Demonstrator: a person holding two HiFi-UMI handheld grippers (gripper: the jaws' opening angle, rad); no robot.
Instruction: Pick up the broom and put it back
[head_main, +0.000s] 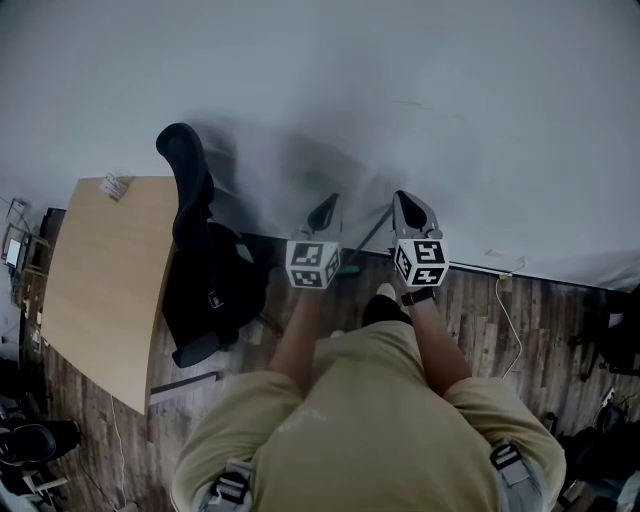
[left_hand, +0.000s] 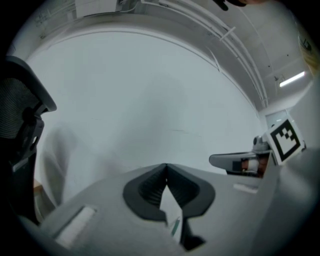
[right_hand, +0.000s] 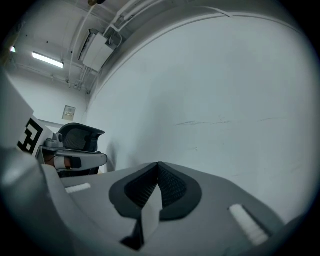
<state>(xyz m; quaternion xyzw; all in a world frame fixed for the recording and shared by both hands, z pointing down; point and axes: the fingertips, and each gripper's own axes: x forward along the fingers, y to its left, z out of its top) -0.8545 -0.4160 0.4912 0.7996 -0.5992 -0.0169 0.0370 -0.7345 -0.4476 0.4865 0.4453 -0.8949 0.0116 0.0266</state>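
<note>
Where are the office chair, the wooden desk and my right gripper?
office chair (head_main: 192, 220), head view, on its black backrest.
wooden desk (head_main: 100, 275), head view, on the bare desktop.
right gripper (right_hand: 158, 165), right gripper view, where its closed jaw tips meet.
</note>
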